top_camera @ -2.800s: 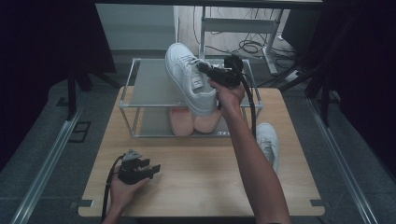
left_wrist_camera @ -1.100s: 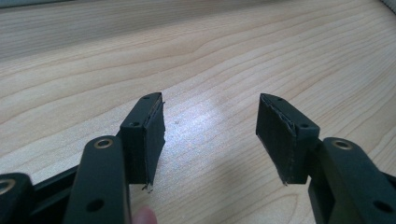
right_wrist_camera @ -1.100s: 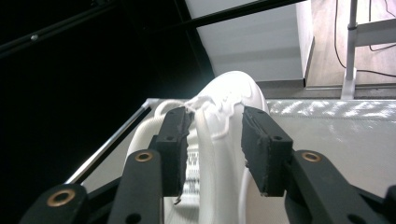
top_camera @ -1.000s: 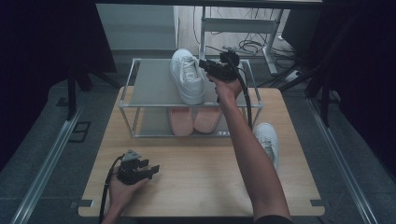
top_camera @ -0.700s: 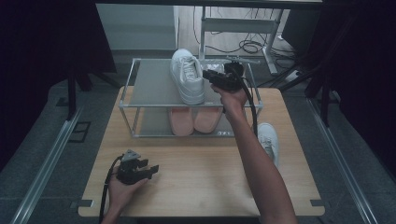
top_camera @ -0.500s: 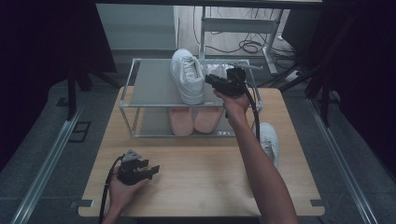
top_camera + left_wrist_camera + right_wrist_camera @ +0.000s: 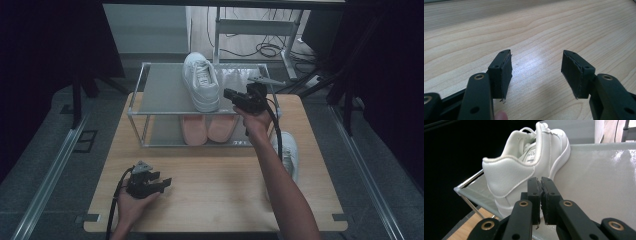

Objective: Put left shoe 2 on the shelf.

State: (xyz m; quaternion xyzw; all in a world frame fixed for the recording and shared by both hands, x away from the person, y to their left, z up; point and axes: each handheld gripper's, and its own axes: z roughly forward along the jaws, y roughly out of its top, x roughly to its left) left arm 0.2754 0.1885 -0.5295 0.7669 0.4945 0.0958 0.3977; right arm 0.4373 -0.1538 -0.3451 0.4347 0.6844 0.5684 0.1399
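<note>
Your right gripper [image 7: 231, 93] hovers over the right part of the shoe rack's [image 7: 165, 90] top shelf, just right of the white shoe [image 7: 201, 87] that stands there with its toe pointing far. Its jaws have just been closing and now meet with nothing between them; in the right gripper view [image 7: 540, 185] they sit close behind the shoe's heel [image 7: 506, 180]. Your left gripper [image 7: 162, 183] rests low over the near left of the table [image 7: 220, 200], jaws spread apart and empty. A second white shoe [image 7: 290, 152] lies on the table at the right. A pink pair [image 7: 207, 127] sits on the lower shelf.
</note>
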